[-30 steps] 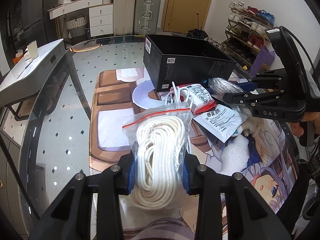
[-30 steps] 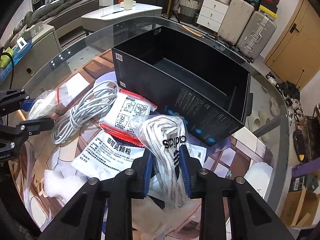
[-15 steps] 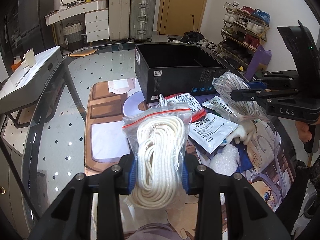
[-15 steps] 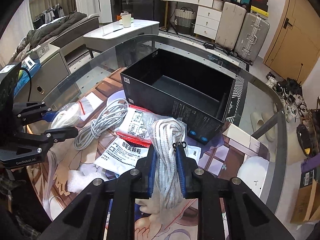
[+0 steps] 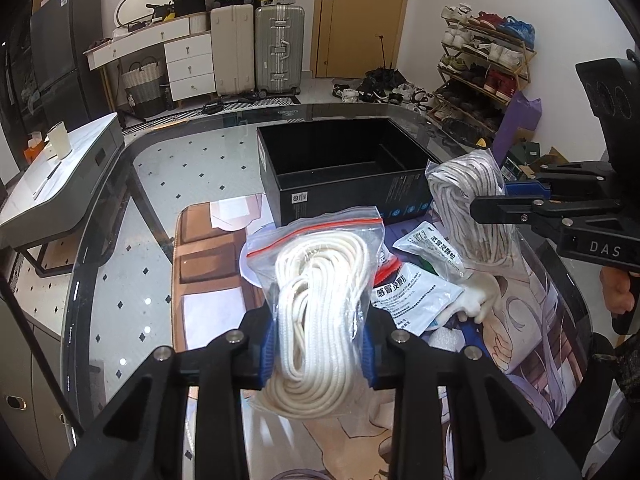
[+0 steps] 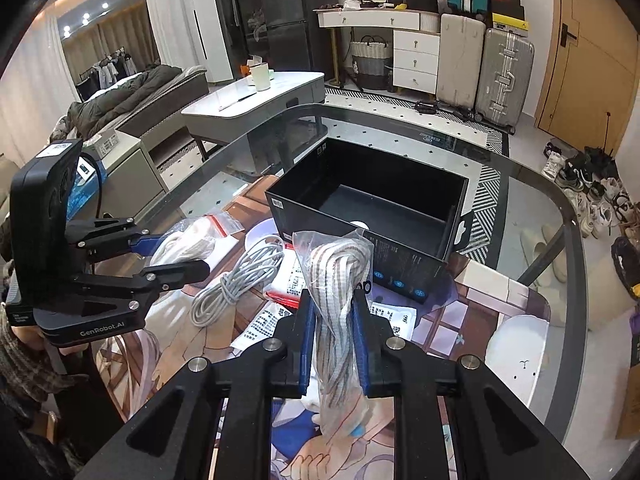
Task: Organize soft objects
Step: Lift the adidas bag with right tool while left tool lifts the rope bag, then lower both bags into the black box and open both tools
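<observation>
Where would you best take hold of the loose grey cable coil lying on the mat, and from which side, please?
Grip the grey cable coil across its pinched waist, where the strands bunch narrowest, rather than at the fanned loops at either end. Come from above, jaws set across its long axis: it lies flat on the mat, with the red-edged packet close on its right.

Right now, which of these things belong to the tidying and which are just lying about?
Part of the job:
bagged white rope
bagged striped laces
black box
grey cable
medicine sachets

Just lying about:
suitcases
shoe rack
cup
</observation>
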`<state>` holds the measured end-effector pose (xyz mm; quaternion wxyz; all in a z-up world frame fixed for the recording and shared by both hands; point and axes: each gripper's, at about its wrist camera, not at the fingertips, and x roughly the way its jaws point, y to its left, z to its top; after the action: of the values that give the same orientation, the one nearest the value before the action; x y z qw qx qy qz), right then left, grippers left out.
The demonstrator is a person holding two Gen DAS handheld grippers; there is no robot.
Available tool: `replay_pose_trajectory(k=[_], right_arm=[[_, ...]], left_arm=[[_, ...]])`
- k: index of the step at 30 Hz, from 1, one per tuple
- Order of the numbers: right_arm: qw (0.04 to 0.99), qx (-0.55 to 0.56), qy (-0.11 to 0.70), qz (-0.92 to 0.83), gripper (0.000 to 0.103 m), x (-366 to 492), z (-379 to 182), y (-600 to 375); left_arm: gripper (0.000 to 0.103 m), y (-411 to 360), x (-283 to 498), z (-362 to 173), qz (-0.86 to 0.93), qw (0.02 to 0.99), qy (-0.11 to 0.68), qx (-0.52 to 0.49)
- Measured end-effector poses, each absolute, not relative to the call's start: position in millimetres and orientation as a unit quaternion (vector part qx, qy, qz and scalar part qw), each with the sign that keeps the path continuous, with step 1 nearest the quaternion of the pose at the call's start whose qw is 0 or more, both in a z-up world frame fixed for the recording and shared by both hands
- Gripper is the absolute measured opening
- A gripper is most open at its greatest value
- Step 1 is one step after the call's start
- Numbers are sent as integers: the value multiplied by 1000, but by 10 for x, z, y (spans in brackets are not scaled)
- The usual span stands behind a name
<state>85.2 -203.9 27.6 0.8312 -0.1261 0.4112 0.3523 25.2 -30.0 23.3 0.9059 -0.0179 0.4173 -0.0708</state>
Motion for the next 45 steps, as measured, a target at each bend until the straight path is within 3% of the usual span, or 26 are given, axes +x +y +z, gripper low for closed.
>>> replay_pose_trajectory(k=[45], right_arm=[[868,-80,374,316,17,1496,1051,-1882]], left_arm=[[31,-387,1304,780,-54,906,420,13]])
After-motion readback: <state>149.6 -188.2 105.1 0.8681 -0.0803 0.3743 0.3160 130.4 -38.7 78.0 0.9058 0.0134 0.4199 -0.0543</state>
